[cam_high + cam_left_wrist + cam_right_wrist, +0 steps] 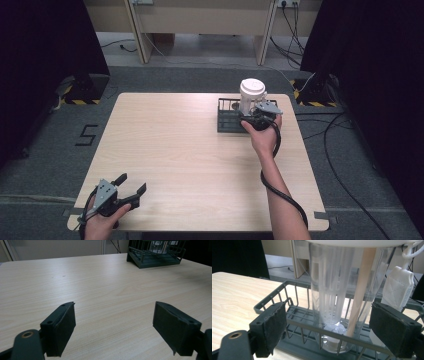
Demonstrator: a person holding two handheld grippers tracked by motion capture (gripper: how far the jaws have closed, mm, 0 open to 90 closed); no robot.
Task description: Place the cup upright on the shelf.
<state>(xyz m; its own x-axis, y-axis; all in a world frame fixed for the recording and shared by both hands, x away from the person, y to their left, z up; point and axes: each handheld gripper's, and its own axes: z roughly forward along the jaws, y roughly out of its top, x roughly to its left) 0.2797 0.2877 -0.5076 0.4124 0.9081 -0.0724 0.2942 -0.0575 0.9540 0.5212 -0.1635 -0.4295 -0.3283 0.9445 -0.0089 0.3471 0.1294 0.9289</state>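
Up close, the right gripper view reveals what the high view cannot: the clear bottle (339, 302) holds a ribbed inner tube and a slanting wooden stick (359, 297), and a white fabric tag (398, 287) hangs on a cord beside it. From above, the same bottle (250, 97) reads mostly as a white lid over a pale body. It stands upright in the dark wire rack (227, 120) at the far right part of the table (190, 155), long axis vertical, lid upward.

The right gripper (255, 116) sits at the rack's near edge; in its own view the gripper (337, 325) has its jaws spread to either side of the bottle, with visible gaps between pads and plastic, so it grips nothing.

The left gripper (131, 186) rests at the table's near left corner, well apart from the rack. Its own view shows the gripper (113, 322) with jaws wide apart over bare wood, with the rack (155, 258) far off at the upper right.
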